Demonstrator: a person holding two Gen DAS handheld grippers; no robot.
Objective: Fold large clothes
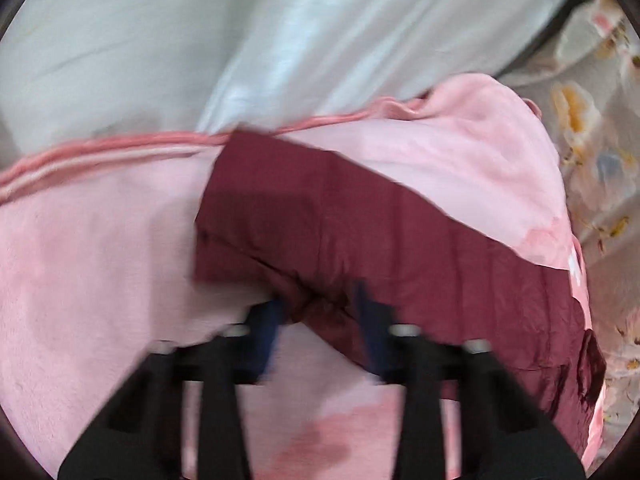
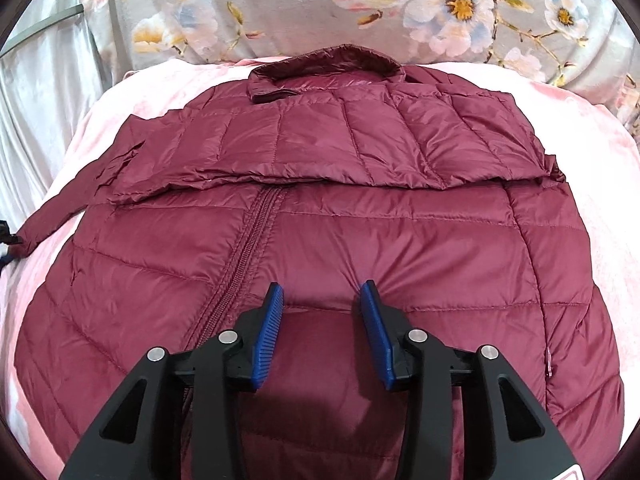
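Observation:
A maroon quilted puffer jacket lies front up on a pink blanket, with its zipper closed and its collar at the far end. One sleeve is folded across the chest. The other sleeve stretches out flat over the blanket. My left gripper sits at that sleeve's near edge. The fabric puckers between its blue pads, which pinch it, though the view is blurred. My right gripper hangs open just above the jacket's lower front, beside the zipper, with nothing between its pads.
Floral grey bedding lies beyond the collar and along the blanket's side. A pale silvery sheet hangs past the blanket's piped edge. A dark metal bar crosses the far corner.

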